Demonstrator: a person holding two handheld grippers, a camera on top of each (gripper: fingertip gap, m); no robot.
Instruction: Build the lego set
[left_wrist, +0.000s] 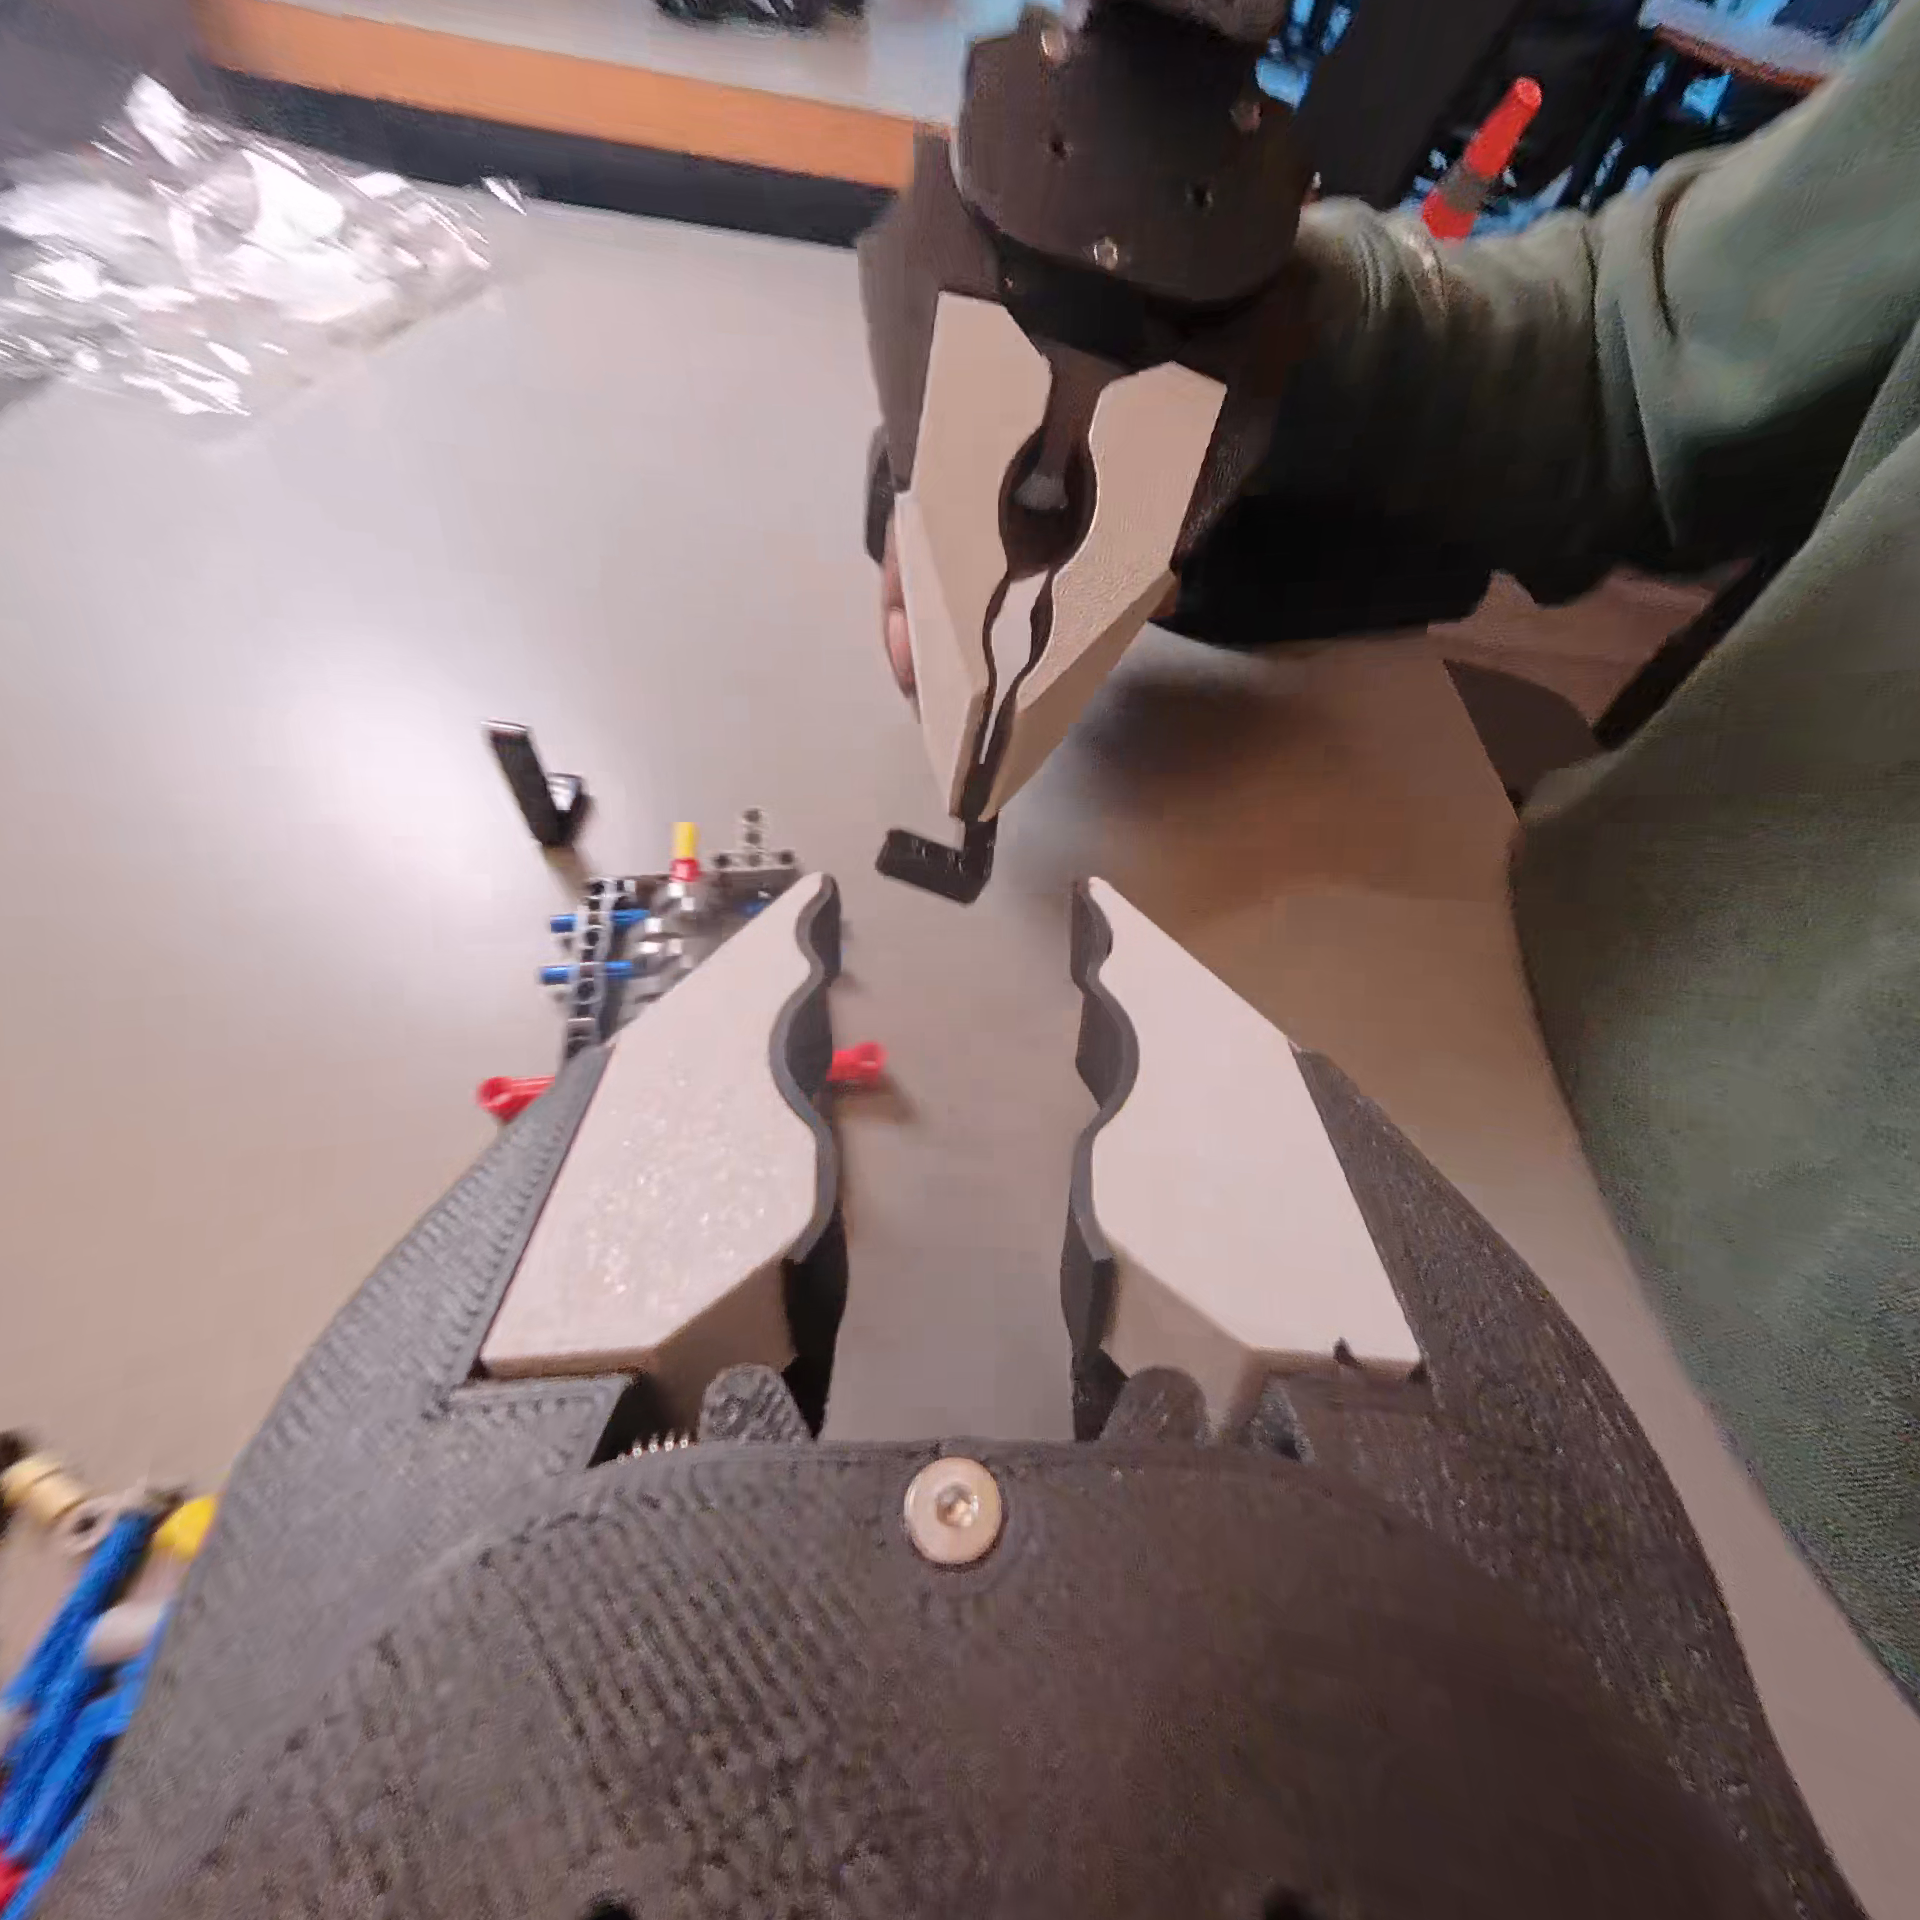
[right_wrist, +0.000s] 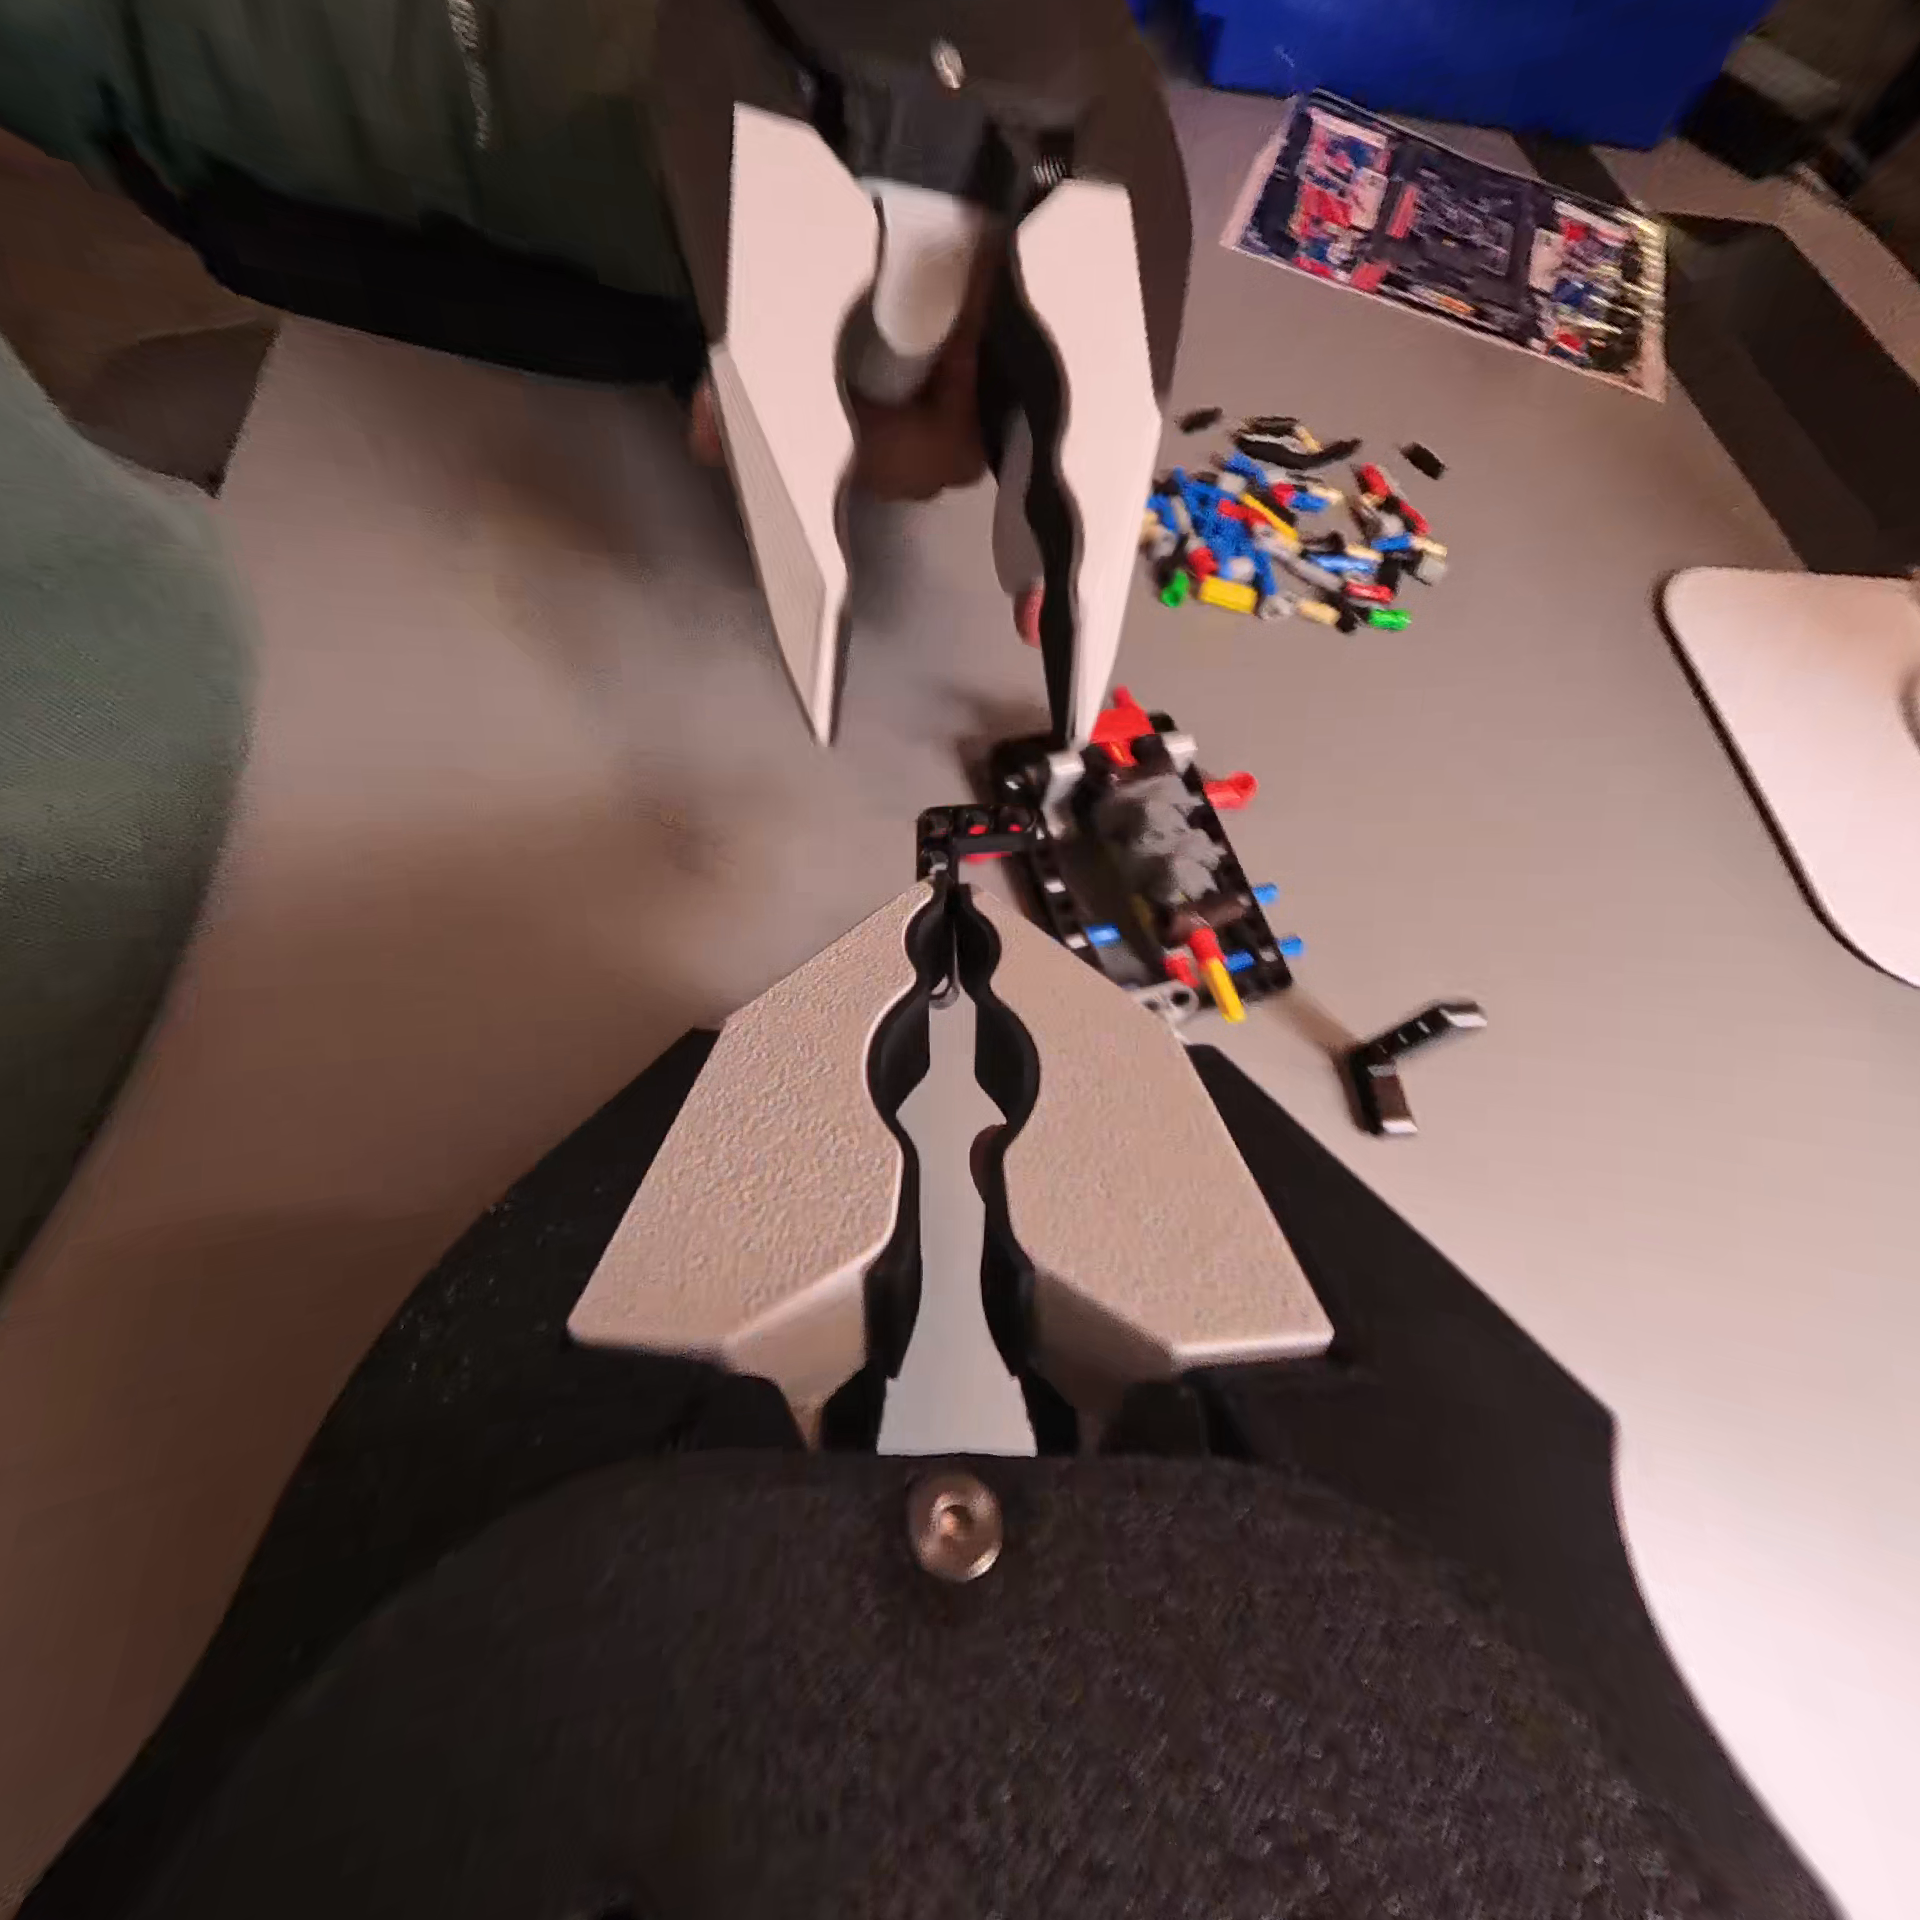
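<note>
Right tongs (right_wrist: 951, 904) were clamped on a black L-shaped beam (right_wrist: 977, 831), pinched by one leg at the very tips, the piece held off the desk (right_wrist: 520, 623). The left wrist view showed the same tongs (left_wrist: 977, 805) from the front, pointing down, the L-beam (left_wrist: 930, 862) sticking out below them. Left tongs (left_wrist: 951, 904) were wide apart, nothing between them, hovering just short of that beam. In the right wrist view they (right_wrist: 945, 727) hung over the partly built chassis (right_wrist: 1143, 862), one finger (right_wrist: 1091, 520) reaching down almost to its near end; whether it touched, can't tell, too blurred.

Chassis sat on the desk just beyond the held beam: black frame, grey gear block in the middle, blue pins on one side, red and yellow bits. The left wrist view caught only part of it (left_wrist: 644, 935), half hidden behind the left finger (left_wrist: 707, 1122), plus a red pin (left_wrist: 857, 1062) lying next to it.

Only the right wrist view showed the loose parts pile (right_wrist: 1288, 530), the instruction sheet (right_wrist: 1455, 244) beyond it and a second black angled beam (right_wrist: 1403, 1060) lying alone. Only the left wrist view showed the crumpled clear plastic bags (left_wrist: 208, 260) far across the desk, and the green sleeve (left_wrist: 1558, 416) behind the right tongs.
</note>
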